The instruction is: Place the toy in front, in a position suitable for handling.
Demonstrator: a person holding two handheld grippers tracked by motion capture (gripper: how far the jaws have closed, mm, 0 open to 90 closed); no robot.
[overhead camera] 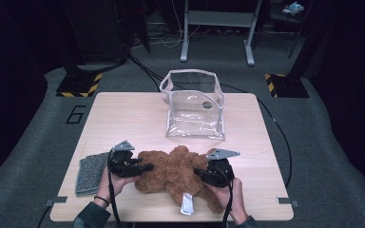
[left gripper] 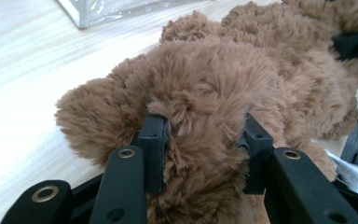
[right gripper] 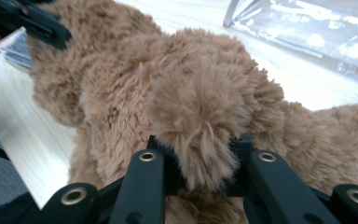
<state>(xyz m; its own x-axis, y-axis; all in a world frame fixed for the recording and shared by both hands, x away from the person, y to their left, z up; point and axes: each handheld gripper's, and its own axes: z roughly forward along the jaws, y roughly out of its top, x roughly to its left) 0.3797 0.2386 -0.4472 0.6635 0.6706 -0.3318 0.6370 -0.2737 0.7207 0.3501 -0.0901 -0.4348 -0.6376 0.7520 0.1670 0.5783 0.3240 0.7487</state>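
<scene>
Pale wood table (overhead camera: 123,114) on grey carpet, dark room.
Left tongs (overhead camera: 145,167) and right tongs (overhead camera: 200,173) each clench the brown teddy bear (overhead camera: 176,173); clear plastic bag (overhead camera: 195,107) stands beyond.

- From my high view the wooden table (overhead camera: 123,118) is evenly lit from overhead, while the room around it falls off into near black.
- My left gripper view blows out the tabletop at left — pure white glare.
- The clear plastic bag (right gripper: 317,32) is soft and streaked with highlights; the teddy bear (right gripper: 191,102) fur close up blurs slightly.
</scene>
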